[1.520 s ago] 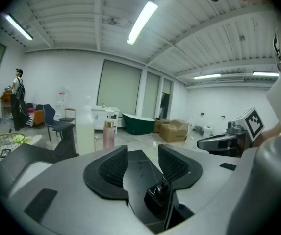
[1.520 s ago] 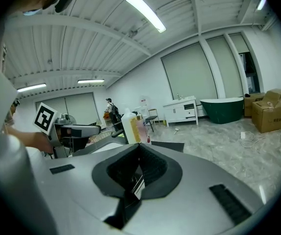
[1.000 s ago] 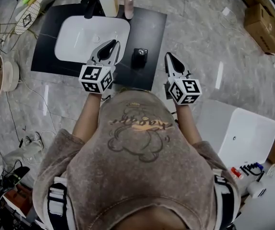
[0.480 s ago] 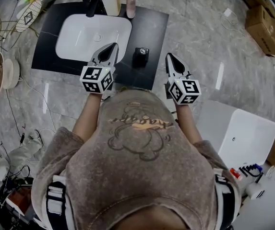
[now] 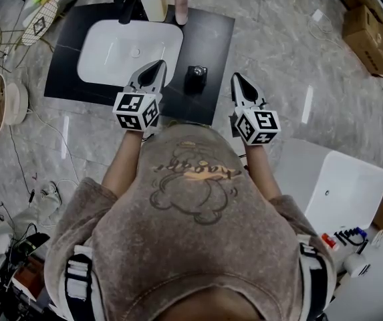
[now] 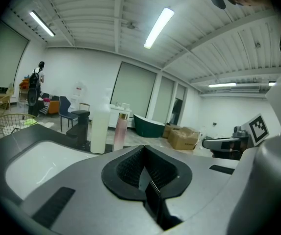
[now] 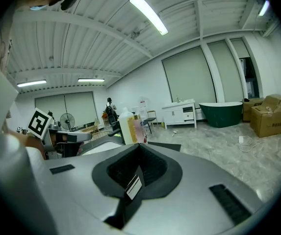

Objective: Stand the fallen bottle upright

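Your left gripper [image 5: 155,65] has just pinched closed on nothing; right gripper [image 5: 235,79] likewise closed, empty; bottle [image 5: 195,79] upright at its nine o'clock.

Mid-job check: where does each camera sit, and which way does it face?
Head view: on the person's head, facing steeply down at the black countertop and white basin; torso, arms, left gripper, right gripper show.
Left gripper view: on the left gripper, facing along its shut jaws toward the tall white bottle.
Right gripper view: on the right gripper, along its shut jaws; shares that bottle.
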`<state>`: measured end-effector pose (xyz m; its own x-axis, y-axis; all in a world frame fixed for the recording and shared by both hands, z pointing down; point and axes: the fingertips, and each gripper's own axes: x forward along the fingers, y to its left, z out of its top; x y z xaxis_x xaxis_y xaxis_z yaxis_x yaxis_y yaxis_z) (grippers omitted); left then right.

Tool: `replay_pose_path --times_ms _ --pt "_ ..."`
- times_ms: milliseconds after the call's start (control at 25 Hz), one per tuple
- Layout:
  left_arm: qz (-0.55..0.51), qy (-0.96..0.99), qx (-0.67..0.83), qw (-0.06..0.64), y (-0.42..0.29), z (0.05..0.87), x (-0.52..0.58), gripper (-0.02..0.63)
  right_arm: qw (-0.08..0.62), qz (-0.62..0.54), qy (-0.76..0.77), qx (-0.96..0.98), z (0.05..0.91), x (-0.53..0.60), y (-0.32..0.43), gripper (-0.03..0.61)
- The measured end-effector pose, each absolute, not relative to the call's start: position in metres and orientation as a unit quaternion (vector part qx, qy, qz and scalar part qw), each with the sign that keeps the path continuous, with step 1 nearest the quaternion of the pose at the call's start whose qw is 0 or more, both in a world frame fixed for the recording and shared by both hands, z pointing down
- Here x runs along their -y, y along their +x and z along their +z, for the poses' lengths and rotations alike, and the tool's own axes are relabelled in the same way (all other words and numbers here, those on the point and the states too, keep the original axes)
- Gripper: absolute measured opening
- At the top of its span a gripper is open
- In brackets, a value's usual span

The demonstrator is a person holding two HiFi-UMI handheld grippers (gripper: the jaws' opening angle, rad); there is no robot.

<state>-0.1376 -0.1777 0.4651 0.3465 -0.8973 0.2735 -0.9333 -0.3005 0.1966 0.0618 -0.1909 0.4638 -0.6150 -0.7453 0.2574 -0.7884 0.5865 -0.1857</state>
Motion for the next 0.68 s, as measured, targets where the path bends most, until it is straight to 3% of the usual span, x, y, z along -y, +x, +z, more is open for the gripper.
replay_pose_path --times_ms 680 --pt "0.060 0.804 0.568 0.169 -0.1378 0.4696 0.1822 0.020 0.081 0.149 0.427 0.888 0.4698 0.1983 0.0582 -0.002"
